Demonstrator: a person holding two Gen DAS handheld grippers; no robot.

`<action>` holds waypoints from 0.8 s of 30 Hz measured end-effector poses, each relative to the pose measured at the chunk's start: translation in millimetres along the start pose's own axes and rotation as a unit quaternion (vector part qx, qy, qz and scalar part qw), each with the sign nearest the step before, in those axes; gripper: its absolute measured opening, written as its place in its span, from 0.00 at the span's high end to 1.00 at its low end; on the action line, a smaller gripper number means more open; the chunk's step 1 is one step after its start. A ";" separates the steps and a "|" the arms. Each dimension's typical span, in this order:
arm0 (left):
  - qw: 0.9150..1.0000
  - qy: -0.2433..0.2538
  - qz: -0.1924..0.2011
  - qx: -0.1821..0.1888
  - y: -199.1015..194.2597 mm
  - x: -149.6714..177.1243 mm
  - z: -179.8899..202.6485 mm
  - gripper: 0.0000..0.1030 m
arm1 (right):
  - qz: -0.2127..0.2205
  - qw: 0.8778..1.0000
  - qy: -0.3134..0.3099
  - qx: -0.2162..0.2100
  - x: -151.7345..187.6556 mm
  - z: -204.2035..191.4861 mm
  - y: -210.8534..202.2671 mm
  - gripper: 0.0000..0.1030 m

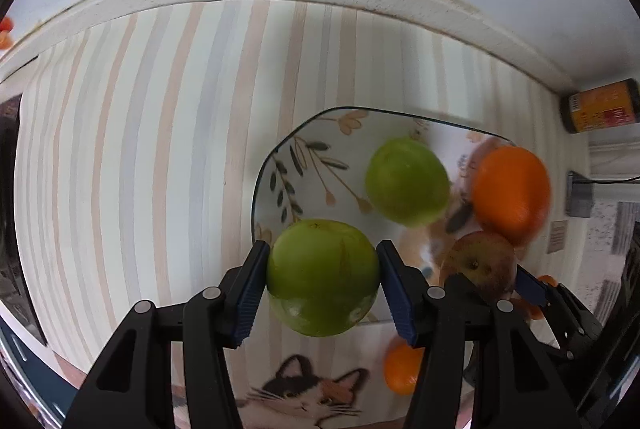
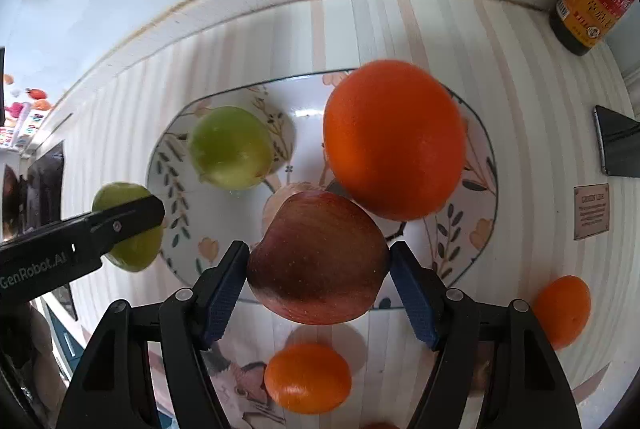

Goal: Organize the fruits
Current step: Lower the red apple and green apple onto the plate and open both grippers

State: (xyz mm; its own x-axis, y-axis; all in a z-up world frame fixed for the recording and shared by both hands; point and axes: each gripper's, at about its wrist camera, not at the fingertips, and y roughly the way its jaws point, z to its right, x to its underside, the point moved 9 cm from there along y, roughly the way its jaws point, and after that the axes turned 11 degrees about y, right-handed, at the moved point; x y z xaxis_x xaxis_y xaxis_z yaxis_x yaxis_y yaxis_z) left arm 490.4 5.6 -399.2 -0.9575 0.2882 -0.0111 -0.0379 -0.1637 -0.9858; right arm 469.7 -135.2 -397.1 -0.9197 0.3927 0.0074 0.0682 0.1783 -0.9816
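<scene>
Left gripper: clamped on a green apple, lower centre of the left wrist frame, over the near rim of the floral plate.
Right gripper: clamped on a red apple, lower centre of its frame, above the plate's near edge.
On plate: second green apple, centre left; large orange, upper right.
On striped table: two small oranges, bottom centre and lower right.
Sauce bottle: upper right corner.
</scene>
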 end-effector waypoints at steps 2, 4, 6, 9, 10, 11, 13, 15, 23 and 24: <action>1.000 0.002 -0.012 0.004 7.9 -3.1 0.6 0.49 | -0.009 1.000 0.004 0.001 2.3 1.9 9.2 0.28; 1.000 0.005 -0.021 0.004 13.3 -5.2 1.6 0.49 | -0.019 1.000 0.013 -0.002 3.7 3.2 14.6 0.27; 1.000 0.011 -0.020 0.002 16.1 -8.9 3.4 0.49 | -0.029 0.999 0.021 -0.002 6.6 6.5 16.7 0.26; 1.000 0.006 -0.012 -0.003 14.6 -13.1 2.3 0.32 | -0.036 0.999 0.030 -0.014 8.6 8.6 16.4 0.07; 1.000 0.006 -0.007 -0.001 12.3 -14.2 2.5 0.15 | -0.033 0.999 0.030 -0.011 8.6 10.9 14.1 0.07; 1.000 0.007 -0.001 -0.001 8.5 -15.2 2.5 0.12 | -0.032 0.999 0.028 -0.009 9.4 11.9 12.0 0.07; 1.000 0.008 0.010 -0.009 0.5 -15.6 0.4 0.12 | -0.031 0.999 0.031 -0.006 10.7 16.5 5.9 0.07; 1.000 0.005 0.013 -0.008 -4.8 -13.0 -0.8 0.12 | -0.031 0.999 0.030 0.002 11.8 21.9 0.3 0.06; 0.997 0.008 0.055 -0.054 -39.2 9.0 -5.0 0.12 | 0.005 0.999 0.017 0.038 18.2 42.6 -28.4 0.05; 0.996 0.010 0.062 -0.060 -44.3 12.5 -3.8 0.12 | 0.009 0.999 0.013 0.040 20.6 44.9 -33.5 0.05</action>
State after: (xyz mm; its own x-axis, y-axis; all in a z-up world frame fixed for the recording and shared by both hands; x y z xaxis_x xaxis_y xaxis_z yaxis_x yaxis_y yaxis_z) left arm 481.3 20.1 -356.3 -0.9466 0.2924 -0.1355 0.1150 -0.0863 -0.9896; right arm 431.1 -173.6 -372.6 -0.9080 0.4190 -0.0061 0.0520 0.0982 -0.9938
